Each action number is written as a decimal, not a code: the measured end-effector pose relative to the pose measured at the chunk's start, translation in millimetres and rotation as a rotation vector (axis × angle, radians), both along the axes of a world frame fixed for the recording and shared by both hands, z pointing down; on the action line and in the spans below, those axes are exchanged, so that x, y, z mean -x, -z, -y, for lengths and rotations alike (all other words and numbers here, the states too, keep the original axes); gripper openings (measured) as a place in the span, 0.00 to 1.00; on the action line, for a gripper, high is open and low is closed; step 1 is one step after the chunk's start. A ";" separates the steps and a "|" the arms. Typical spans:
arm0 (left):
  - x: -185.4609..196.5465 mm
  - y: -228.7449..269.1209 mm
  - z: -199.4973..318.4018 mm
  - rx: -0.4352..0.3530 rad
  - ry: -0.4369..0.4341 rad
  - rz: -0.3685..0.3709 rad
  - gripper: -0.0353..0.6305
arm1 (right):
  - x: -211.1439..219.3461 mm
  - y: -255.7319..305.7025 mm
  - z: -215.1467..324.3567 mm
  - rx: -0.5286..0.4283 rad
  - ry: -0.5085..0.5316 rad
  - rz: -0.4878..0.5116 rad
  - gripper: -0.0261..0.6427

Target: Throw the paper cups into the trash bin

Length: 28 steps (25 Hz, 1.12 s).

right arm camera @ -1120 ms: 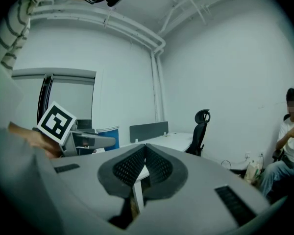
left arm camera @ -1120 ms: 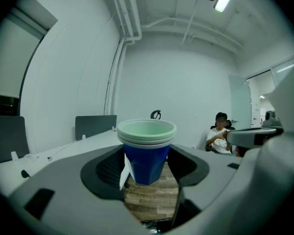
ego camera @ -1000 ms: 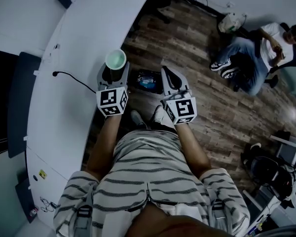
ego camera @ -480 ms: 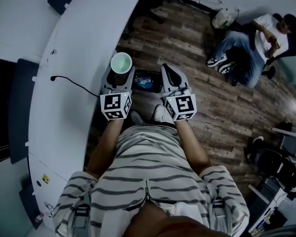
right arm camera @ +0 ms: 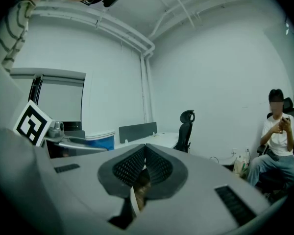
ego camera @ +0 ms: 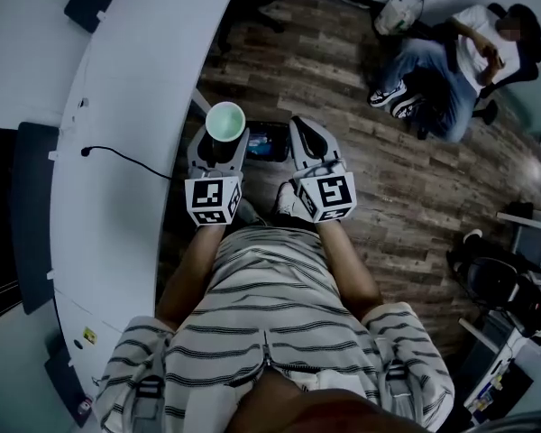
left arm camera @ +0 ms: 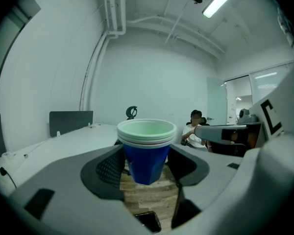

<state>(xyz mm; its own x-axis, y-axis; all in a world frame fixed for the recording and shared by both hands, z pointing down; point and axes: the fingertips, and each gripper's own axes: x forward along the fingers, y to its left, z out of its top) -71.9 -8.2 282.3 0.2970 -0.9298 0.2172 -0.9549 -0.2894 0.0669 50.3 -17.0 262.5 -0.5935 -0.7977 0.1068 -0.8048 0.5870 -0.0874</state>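
Observation:
A stack of blue paper cups (ego camera: 224, 121) with a pale green inside stands upright between the jaws of my left gripper (ego camera: 218, 142), which is shut on it. The left gripper view shows the cups (left arm camera: 147, 148) pinched at their blue sides by both pads, over wooden floor. A dark trash bin (ego camera: 269, 142) with something blue in it sits on the floor just right of the cups, between the two grippers; its rim (left arm camera: 148, 220) shows below the jaws. My right gripper (ego camera: 308, 147) hangs beside the bin, shut (right arm camera: 145, 153), its pads meeting at the tips.
A long white curved table (ego camera: 117, 88) runs along the left, with a black cable (ego camera: 126, 156) on it. A person (ego camera: 451, 34) sits on a chair at the top right. Dark bags and gear (ego camera: 500, 291) lie on the wooden floor at the right.
The left gripper has carried the cups rightward off the table's edge, out over the floor and next to the bin. The right gripper has stayed beside it.

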 end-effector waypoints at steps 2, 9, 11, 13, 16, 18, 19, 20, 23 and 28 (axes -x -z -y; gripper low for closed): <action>-5.1 -5.1 -0.8 0.014 -0.018 -0.002 0.49 | -1.7 -3.8 -1.0 0.009 -0.008 -0.001 0.05; -15.1 -23.0 -2.4 0.058 -0.057 -0.012 0.49 | -7.5 -23.2 -5.0 0.047 -0.034 -0.016 0.05; -19.3 -30.3 -5.1 0.080 -0.073 -0.015 0.49 | -10.5 -30.1 -8.5 0.061 -0.039 -0.024 0.05; -21.8 -35.6 -3.2 0.094 -0.088 -0.015 0.49 | -13.2 -35.7 -6.9 0.071 -0.049 -0.025 0.05; -26.4 -45.5 -4.3 0.114 -0.102 -0.014 0.49 | -18.6 -47.7 -8.0 0.096 -0.067 -0.028 0.05; -29.4 -53.7 -5.0 0.128 -0.106 -0.017 0.49 | -20.6 -56.6 -8.0 0.108 -0.073 -0.032 0.05; -30.8 -57.9 -4.5 0.135 -0.107 -0.021 0.49 | -21.4 -60.3 -7.1 0.113 -0.075 -0.032 0.05; -32.3 -62.1 -3.9 0.143 -0.107 -0.024 0.49 | -22.3 -63.7 -6.0 0.119 -0.078 -0.032 0.05; -36.9 -73.7 -4.9 0.171 -0.116 -0.019 0.49 | -24.3 -73.0 -6.0 0.143 -0.083 -0.033 0.05; -42.6 -88.3 -0.2 0.196 -0.141 -0.005 0.49 | -29.3 -89.6 -5.0 0.172 -0.091 -0.044 0.05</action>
